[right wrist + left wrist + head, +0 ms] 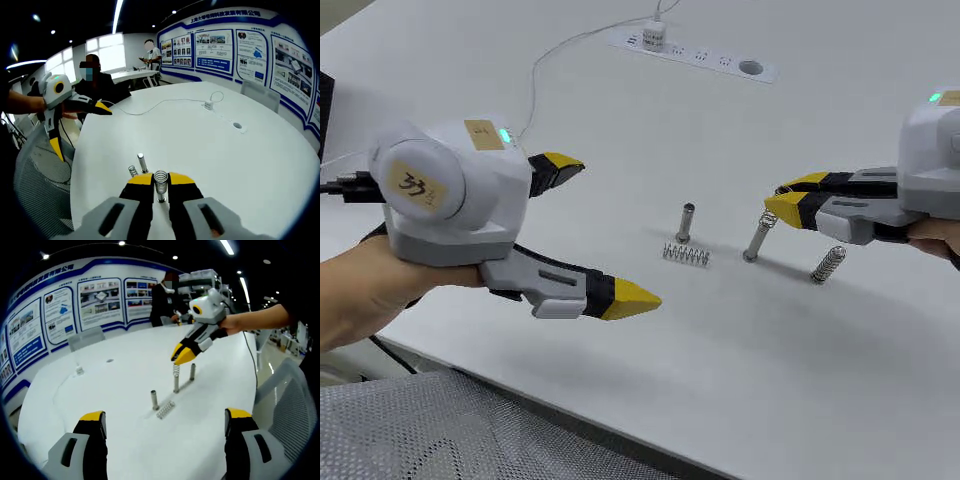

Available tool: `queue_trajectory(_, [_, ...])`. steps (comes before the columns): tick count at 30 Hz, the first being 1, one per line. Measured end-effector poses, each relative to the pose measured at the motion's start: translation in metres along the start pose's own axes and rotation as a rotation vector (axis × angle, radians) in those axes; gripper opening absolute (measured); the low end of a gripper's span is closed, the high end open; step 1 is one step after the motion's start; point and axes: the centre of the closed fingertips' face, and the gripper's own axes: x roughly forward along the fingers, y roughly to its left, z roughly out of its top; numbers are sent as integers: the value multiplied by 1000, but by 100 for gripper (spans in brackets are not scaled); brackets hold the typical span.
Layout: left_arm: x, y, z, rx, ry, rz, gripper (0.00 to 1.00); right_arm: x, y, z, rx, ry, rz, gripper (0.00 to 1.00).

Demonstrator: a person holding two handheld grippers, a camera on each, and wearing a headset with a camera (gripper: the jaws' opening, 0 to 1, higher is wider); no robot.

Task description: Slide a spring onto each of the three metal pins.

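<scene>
We are looking across a broad white worktop, rounded at its far edge. A white power strip is lying on it, its cable trailing off, and a grey mesh chair is standing at the near edge. Blue-trimmed display boards are running round the room, strip lights are glowing overhead, and bright windows are shining behind a second white table.

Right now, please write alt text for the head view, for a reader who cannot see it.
The right tool holds a small silver coil spring at the top of the middle silver metal pin on a white table. The open left tool hovers near a bare pin and a loose spring; the third pin already wears one.
</scene>
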Motion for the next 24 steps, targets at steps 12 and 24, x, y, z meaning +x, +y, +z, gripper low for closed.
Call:
queue_trajectory(12, [-1,3,-6,-30,0,10,100,8,4,-10,-27,39,-9,11])
queue_trajectory(24, [-4,5,-8,-52,-2,20,100,21,8,-30,-44,78,-16,11])
